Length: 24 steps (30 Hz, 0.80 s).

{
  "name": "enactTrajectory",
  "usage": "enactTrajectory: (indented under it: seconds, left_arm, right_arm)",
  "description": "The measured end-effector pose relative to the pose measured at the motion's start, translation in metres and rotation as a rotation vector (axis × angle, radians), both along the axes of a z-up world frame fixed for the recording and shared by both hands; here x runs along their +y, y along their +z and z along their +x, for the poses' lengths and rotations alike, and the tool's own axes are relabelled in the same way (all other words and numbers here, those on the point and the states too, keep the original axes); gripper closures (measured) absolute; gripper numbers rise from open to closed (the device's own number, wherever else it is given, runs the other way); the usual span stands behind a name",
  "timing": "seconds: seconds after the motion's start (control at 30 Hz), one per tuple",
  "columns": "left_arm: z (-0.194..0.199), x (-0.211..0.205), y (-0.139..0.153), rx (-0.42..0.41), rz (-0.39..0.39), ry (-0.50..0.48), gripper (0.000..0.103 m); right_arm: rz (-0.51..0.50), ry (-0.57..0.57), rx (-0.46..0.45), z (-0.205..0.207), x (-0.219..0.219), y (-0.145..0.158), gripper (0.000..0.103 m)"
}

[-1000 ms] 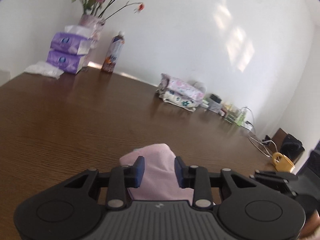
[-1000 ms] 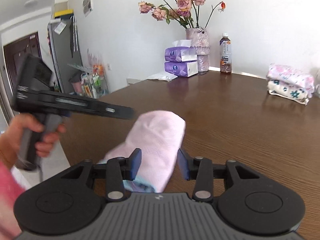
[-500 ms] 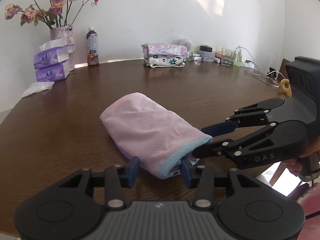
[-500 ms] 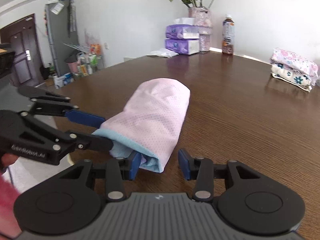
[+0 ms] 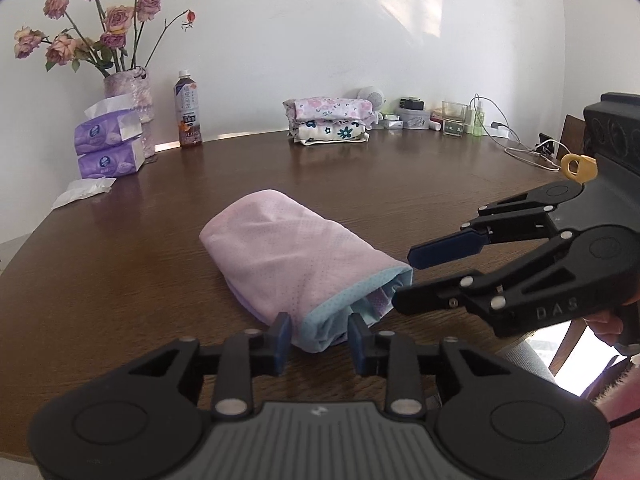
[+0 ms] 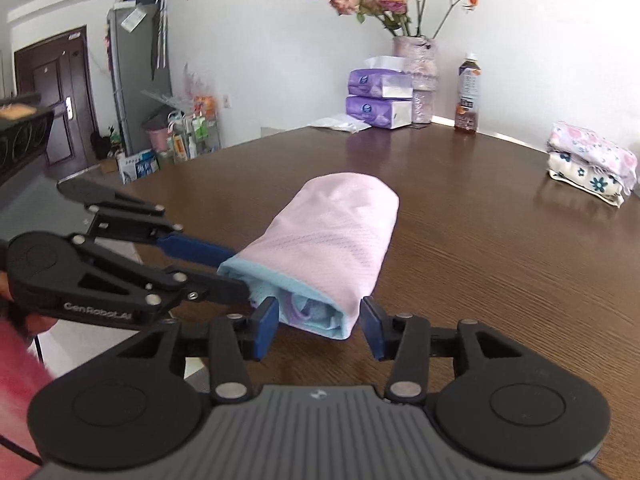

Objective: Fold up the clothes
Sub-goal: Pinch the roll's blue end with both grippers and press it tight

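Black claws; blue pads

One rolled pink garment is counted at frame centre on the counter. Two folded floral cloths are stacked in the upper middle. Two purple tissue packs are stacked at the left, beside one vase of roses. One bottle is counted. Two claws are visible: the left claw at the bottom, the right claw at the right. One yellow padlock is counted.
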<state>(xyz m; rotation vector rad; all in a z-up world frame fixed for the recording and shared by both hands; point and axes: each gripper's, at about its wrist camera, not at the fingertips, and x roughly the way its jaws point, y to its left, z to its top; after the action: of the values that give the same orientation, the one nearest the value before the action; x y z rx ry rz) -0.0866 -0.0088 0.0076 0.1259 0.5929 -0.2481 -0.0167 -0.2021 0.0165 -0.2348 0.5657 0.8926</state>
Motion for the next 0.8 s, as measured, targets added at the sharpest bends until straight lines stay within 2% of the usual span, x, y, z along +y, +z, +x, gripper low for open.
enactTrajectory:
  seconds: [0.1,0.17,0.23,0.3,0.4,0.47,0.5,0.53,0.67,0.7,0.73,0.8]
  left_arm:
    - [0.004,-0.001,-0.003,0.006,0.022,0.012,0.076]
    - [0.005,0.0,-0.005,0.014,0.011,0.011,0.085]
    - [0.005,0.001,-0.006,0.018,0.008,0.01,0.091]
    - [0.004,0.001,-0.007,0.019,0.004,0.01,0.092]
    - [0.004,0.0,-0.007,0.02,-0.005,0.006,0.092]
    - [0.004,0.001,-0.006,0.026,-0.015,0.004,0.082]
    - [0.002,0.002,-0.005,0.028,-0.025,-0.001,0.073]
    - [0.001,0.003,-0.004,0.027,-0.036,-0.005,0.066]
    - [0.001,0.002,-0.002,0.007,-0.033,-0.006,0.064]
    - [0.002,0.001,-0.001,0.0,-0.025,-0.006,0.067]
    - [0.003,-0.001,-0.001,-0.003,-0.014,-0.008,0.073]
    - [0.006,-0.003,-0.003,0.008,-0.001,-0.016,0.091]
  right_arm:
    - [-0.039,-0.031,-0.006,0.005,0.011,-0.006,0.059]
    - [-0.026,-0.058,0.016,0.012,0.014,-0.008,0.068]
    - [-0.005,-0.078,0.042,0.017,0.015,-0.008,0.085]
    - [0.006,-0.091,0.054,0.021,0.015,-0.008,0.087]
    - [0.012,-0.091,0.063,0.023,0.012,-0.009,0.087]
    - [0.024,-0.085,0.08,0.023,0.007,-0.008,0.077]
    - [0.033,-0.081,0.08,0.022,0.003,-0.006,0.068]
    - [0.04,-0.078,0.071,0.019,0.0,-0.005,0.066]
    - [0.029,-0.093,0.046,0.019,-0.003,-0.005,0.066]
    - [0.027,-0.098,0.049,0.021,-0.001,-0.006,0.072]
    - [0.025,-0.102,0.052,0.023,0.0,-0.007,0.083]
    - [0.02,-0.11,0.053,0.026,0.003,-0.008,0.091]
